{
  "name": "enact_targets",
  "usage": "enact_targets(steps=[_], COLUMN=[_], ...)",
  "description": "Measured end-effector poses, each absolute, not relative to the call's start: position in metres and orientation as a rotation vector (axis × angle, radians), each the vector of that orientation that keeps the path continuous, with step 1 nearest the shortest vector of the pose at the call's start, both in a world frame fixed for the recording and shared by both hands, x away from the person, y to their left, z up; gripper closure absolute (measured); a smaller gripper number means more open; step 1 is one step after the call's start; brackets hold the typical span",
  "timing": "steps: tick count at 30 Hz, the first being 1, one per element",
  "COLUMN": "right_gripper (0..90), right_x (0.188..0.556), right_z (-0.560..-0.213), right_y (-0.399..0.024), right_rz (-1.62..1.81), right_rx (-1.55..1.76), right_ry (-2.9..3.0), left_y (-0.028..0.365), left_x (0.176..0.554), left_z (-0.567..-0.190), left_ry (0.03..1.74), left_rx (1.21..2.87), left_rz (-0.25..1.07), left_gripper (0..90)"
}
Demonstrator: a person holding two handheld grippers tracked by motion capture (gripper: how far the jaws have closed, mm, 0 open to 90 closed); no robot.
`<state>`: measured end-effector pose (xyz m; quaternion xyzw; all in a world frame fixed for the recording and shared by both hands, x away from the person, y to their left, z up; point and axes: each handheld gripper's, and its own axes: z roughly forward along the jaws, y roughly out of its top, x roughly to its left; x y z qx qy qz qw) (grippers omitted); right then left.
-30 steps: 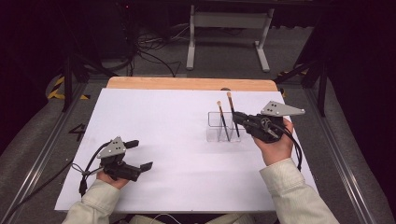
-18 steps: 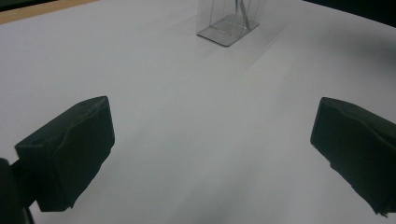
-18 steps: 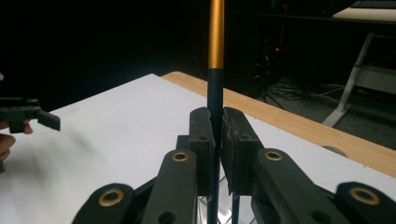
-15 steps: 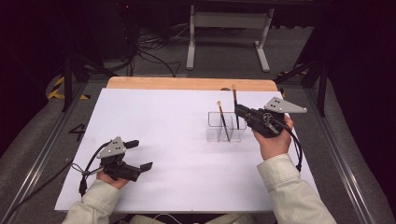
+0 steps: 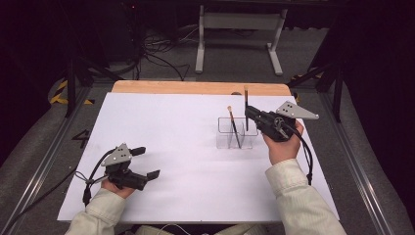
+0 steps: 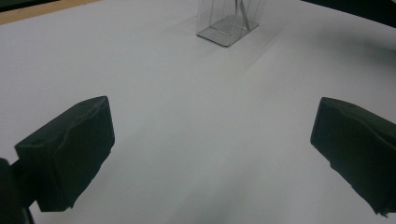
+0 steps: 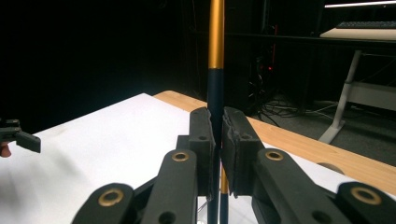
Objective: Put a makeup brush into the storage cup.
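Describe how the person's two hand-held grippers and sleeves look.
Each hand-held gripper, left and right, is black, topped by a grey three-cornered plate and trailing a black cable. The jaw pads are blocky and black; brass-coloured pivots show. Sleeves are pale cream.

left gripper [image 5: 147,161] is just parked low at the near left of the table, jaws spread wide, nothing in between, its hand [image 5: 116,185] gripping it from behind with the pale sleeve coming in from the bottom edge. right gripper [image 5: 247,113] is up higher on the far right, pointing left, jaws pinched tight together, right hand [image 5: 282,146] wrapped under the body, forearm angled in from bottom right
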<state>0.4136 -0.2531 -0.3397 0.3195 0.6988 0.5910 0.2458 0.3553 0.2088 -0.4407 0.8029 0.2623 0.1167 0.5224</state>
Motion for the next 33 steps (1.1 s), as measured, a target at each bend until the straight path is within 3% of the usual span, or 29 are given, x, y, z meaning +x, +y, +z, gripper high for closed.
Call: enact_targets(steps=[33], right_gripper=[82.6], right_x=[0.441], right_z=[-0.376], right_y=[-0.245], right_rz=[1.615], right_rx=[0.978], right_ry=[1.858], left_y=[0.209], left_x=[0.354], left_z=[-0.441], left_ry=[0.632], left_rx=[1.925], left_rz=[0.284], left_gripper=[0.2])
